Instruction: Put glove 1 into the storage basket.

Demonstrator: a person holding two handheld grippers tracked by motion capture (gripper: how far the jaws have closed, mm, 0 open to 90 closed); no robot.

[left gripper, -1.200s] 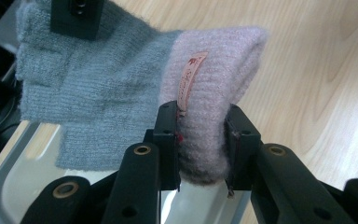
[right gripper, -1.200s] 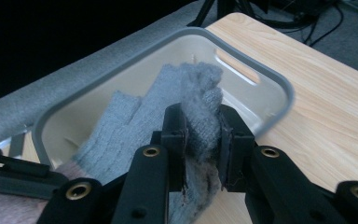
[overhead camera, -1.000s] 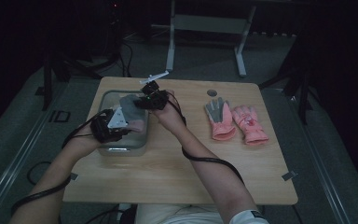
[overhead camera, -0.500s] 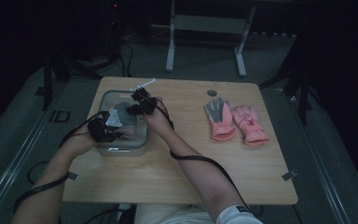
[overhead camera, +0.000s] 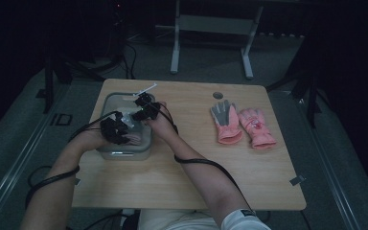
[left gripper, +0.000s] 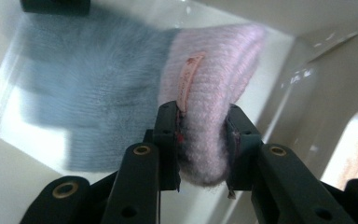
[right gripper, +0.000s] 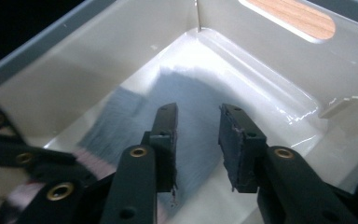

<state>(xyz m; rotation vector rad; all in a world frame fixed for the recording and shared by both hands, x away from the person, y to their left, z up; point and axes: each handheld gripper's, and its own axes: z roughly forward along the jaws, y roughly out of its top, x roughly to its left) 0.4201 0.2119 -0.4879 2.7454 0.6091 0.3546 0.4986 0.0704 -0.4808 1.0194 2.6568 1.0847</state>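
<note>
My left hand-held gripper is clamped on the pink cuff of a knit glove lying inside the grey bin; my right hand-held gripper hangs apart above its grey fingers. I should lay it flat, then let go cleanly.

Both grippers work inside the grey bin, whose walls close in on every side, leaving only the open top for passage. The knit glove covers much of the bin floor. To the right, the tabletop lies bare up to two pink gloves near the far right edge.
</note>
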